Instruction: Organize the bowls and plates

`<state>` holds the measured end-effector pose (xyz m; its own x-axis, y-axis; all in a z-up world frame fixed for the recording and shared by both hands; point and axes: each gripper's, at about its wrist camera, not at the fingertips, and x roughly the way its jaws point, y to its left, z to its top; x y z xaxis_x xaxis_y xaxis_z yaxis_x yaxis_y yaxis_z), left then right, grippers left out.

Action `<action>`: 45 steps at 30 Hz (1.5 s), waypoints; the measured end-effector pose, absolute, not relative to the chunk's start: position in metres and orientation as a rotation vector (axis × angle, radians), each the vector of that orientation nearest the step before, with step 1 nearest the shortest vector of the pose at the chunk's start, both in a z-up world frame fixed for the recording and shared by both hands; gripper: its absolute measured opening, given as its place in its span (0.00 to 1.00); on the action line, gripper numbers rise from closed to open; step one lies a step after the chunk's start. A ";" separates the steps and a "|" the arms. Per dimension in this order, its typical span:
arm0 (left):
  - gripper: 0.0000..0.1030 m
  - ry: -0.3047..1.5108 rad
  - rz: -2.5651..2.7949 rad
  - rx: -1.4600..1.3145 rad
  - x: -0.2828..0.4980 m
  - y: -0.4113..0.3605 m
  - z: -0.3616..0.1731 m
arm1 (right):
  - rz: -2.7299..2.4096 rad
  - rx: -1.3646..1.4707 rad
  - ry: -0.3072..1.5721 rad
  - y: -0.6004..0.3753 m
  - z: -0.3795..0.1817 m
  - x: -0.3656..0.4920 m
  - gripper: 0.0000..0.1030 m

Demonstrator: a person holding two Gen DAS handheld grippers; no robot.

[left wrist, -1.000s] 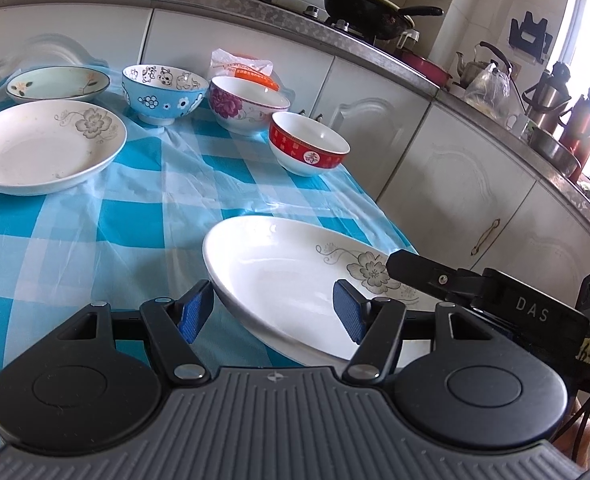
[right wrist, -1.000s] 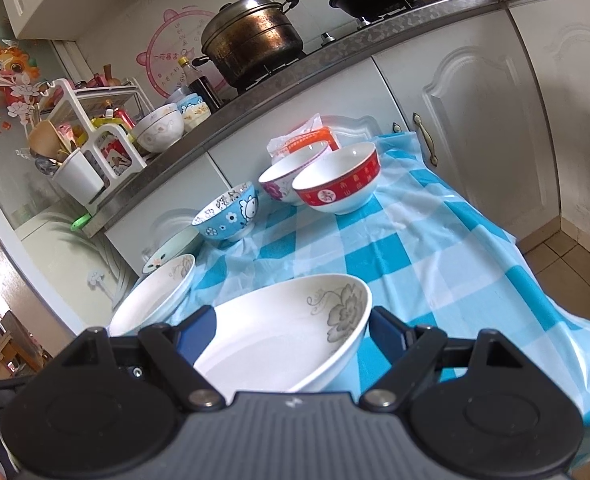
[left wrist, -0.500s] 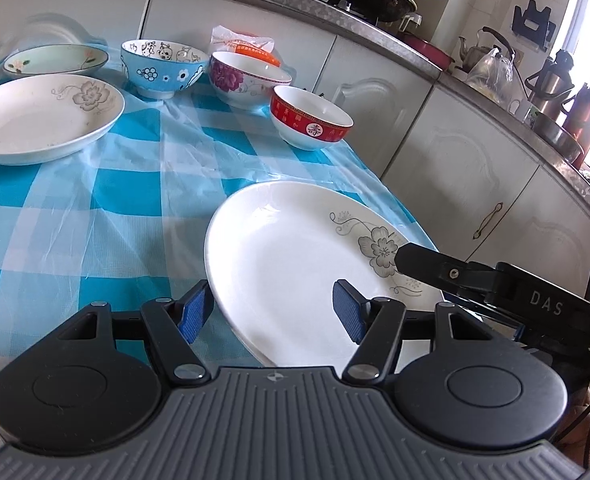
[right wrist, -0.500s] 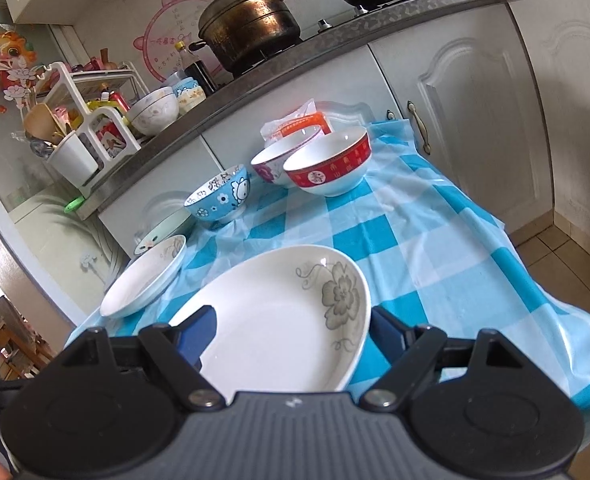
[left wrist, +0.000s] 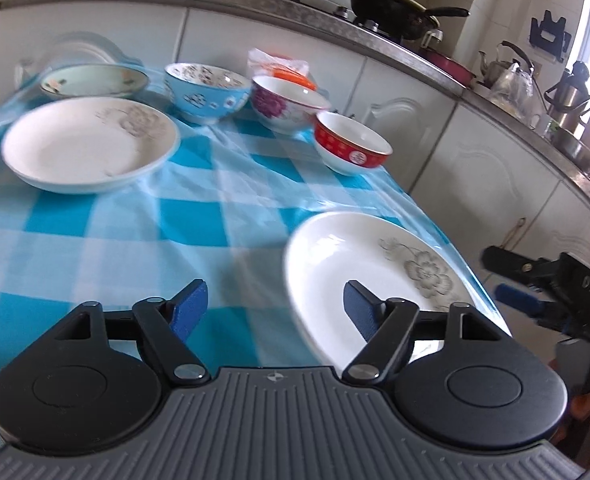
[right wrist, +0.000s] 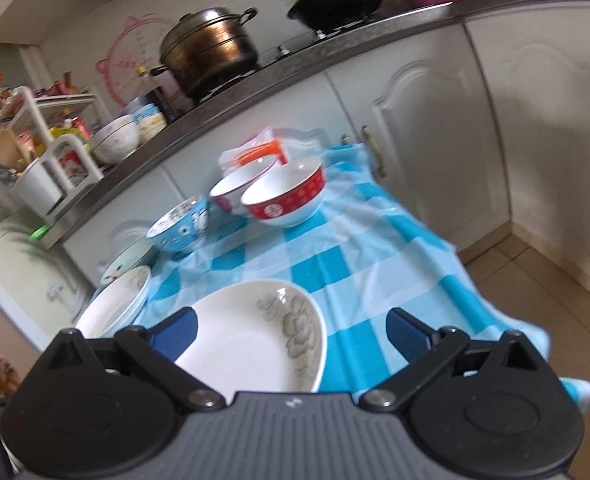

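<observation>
Both hand-held grippers have just spread their jaws since the earlier frames, letting go of the near plate (left wrist: 359, 276), which now lies flat on the checked tabletop (left wrist: 107, 236).

From where I stand, the left hand-held gripper (left wrist: 275, 306) and the right hand-held gripper (right wrist: 291, 332) are both released, nothing pinched. That plate seems freshly set down; stacking it with the matching far plate (left wrist: 87, 144), near the blue bowl (left wrist: 205, 90), flowered bowl (left wrist: 287, 102) and red bowl (left wrist: 351, 148), likely comes next, which calls for a fresh rim grip. "DAS" reads on the right gripper's body.
</observation>
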<state>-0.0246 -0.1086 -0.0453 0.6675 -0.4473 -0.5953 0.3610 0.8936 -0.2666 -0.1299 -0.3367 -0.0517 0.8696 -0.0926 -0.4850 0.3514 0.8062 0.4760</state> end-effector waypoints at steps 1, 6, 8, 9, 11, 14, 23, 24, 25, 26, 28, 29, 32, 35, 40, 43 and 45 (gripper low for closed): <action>0.94 0.702 -0.450 -0.123 -0.024 -0.104 -0.043 | -0.261 0.590 0.458 -0.336 -0.049 -0.130 0.98; 0.96 0.688 -0.401 -0.120 -0.018 -0.073 -0.033 | -0.323 0.596 0.425 -0.332 -0.030 -0.130 0.99; 0.96 0.682 -0.369 -0.115 -0.014 -0.058 -0.028 | -0.331 0.600 0.418 -0.326 -0.025 -0.128 0.99; 0.96 0.676 -0.352 -0.110 -0.013 -0.051 -0.027 | -0.335 0.601 0.419 -0.323 -0.023 -0.126 0.99; 1.00 0.669 -0.320 -0.104 -0.008 -0.036 -0.026 | -0.351 0.599 0.432 -0.314 -0.020 -0.121 0.99; 1.00 0.651 -0.289 -0.121 -0.003 -0.010 -0.023 | -0.348 0.589 0.437 -0.300 -0.017 -0.113 0.99; 1.00 0.606 -0.153 -0.151 0.004 0.044 -0.019 | -0.245 0.465 0.427 -0.239 -0.002 -0.079 0.99; 1.00 0.594 -0.138 -0.173 0.003 0.050 -0.020 | -0.228 0.426 0.424 -0.230 -0.002 -0.074 0.99; 1.00 0.580 -0.121 -0.197 0.002 0.057 -0.020 | -0.215 0.389 0.422 -0.221 -0.003 -0.070 0.99; 1.00 0.570 -0.101 -0.213 0.002 0.063 -0.021 | -0.201 0.356 0.424 -0.213 -0.004 -0.066 0.99; 1.00 0.553 -0.067 -0.225 0.001 0.074 -0.022 | -0.168 0.310 0.445 -0.201 -0.009 -0.057 0.99; 1.00 0.539 -0.057 -0.228 0.001 0.078 -0.023 | -0.151 0.298 0.462 -0.196 -0.012 -0.052 0.99; 1.00 0.525 -0.036 -0.232 0.001 0.089 -0.025 | -0.119 0.290 0.504 -0.185 -0.019 -0.040 0.99; 1.00 0.504 -0.020 -0.221 0.001 0.095 -0.023 | -0.094 0.312 0.553 -0.180 -0.022 -0.029 0.99; 1.00 0.482 -0.011 -0.200 0.009 0.098 -0.015 | -0.091 0.309 0.643 -0.175 -0.019 -0.008 0.99; 1.00 0.519 -0.050 -0.198 0.023 0.095 -0.012 | -0.092 0.342 0.680 -0.177 -0.022 0.007 0.99; 1.00 0.537 -0.079 -0.189 0.033 0.092 -0.011 | -0.100 0.389 0.688 -0.181 -0.023 0.016 0.99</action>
